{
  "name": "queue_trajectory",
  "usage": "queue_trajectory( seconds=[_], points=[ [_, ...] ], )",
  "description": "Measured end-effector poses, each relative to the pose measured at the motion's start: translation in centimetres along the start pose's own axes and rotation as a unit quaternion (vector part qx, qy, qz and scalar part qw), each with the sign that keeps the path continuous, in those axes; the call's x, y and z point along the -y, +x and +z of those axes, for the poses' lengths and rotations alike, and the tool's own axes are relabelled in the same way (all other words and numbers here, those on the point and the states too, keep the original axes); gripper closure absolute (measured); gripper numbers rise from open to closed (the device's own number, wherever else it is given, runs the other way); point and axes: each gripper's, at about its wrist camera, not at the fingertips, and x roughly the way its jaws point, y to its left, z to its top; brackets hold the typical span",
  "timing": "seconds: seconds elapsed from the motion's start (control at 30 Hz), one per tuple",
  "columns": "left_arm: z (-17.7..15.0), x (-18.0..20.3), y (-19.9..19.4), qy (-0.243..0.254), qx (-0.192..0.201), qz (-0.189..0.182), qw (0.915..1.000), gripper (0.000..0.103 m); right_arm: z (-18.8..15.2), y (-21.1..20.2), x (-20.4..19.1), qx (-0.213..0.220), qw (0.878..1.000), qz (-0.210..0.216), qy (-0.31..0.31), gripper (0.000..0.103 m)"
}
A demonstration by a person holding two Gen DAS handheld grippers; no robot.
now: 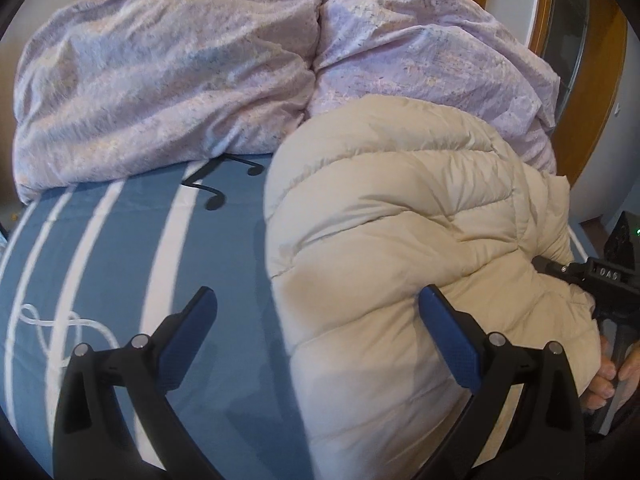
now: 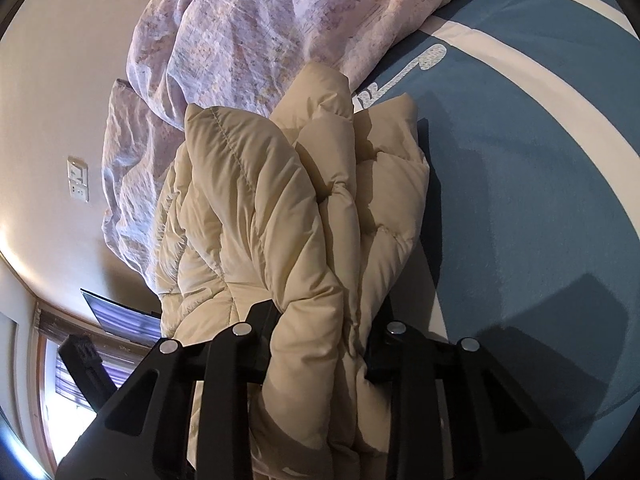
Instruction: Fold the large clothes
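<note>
Two tools work over one cream puffer jacket [image 1: 400,232] that lies bunched on a bed. The jacket sits on the blue sheet with white stripes [image 1: 132,264], its far end pressed against a rumpled lilac duvet [image 1: 168,80] that fills the head of the bed.

The left tool [image 1: 316,312] hangs with its jaws spread wide and nothing between them; its left finger is over bare sheet, and its right finger [image 1: 448,340] lies just beside the near bulge of the jacket. Whether that finger touches the fabric cannot be told.

The right tool [image 2: 320,344] is closed on a thick fold of the jacket [image 2: 288,216], the quilted cloth bulging out between and above the two black fingers. In the left wrist view the same tool [image 1: 600,276] shows at the jacket's right edge, with the person's hand [image 1: 612,376] wrapped around its handle.

On the wall beyond the bed is a white switch plate [image 2: 78,180].
</note>
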Motion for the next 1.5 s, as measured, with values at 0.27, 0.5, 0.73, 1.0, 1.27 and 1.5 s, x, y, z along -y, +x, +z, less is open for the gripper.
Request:
queue_trajectory(
  seconds=[0.27, 0.5, 0.73, 1.0, 1.27, 1.5],
  points=[
    [0.9, -2.0, 5.0, -0.087, -0.075, -0.138, 0.9837, 0.002, 0.1, 0.3, 0.0, -0.004, 1.000, 0.004, -0.003, 0.073],
    [0.5, -3.3, 7.6, -0.141, -0.104, -0.227, 0.9579, 0.018, 0.2, 0.4, 0.1, -0.009, 1.000, 0.011, 0.000, 0.073],
    [1.2, -4.1, 5.3, -0.135, -0.067, -0.242, 0.9586, 0.059, 0.2, 0.3, -1.5, -0.011, 0.999, 0.037, -0.011, 0.074],
    [1.3, -9.1, 1.7, -0.149, -0.021, -0.217, 0.9645, 0.062, 0.1, 4.0, -6.9, -0.031, 0.996, 0.066, -0.055, 0.075],
    [1.7, -15.4, -0.3, -0.167, 0.004, -0.181, 0.9692, 0.061, -0.8, 9.2, -11.5, -0.060, 0.991, 0.080, -0.093, 0.075],
    [1.4, -18.5, 1.0, -0.174, 0.004, -0.148, 0.9737, 0.056, -1.7, 12.4, -13.5, -0.053, 0.989, 0.036, -0.134, 0.075]
  ],
)
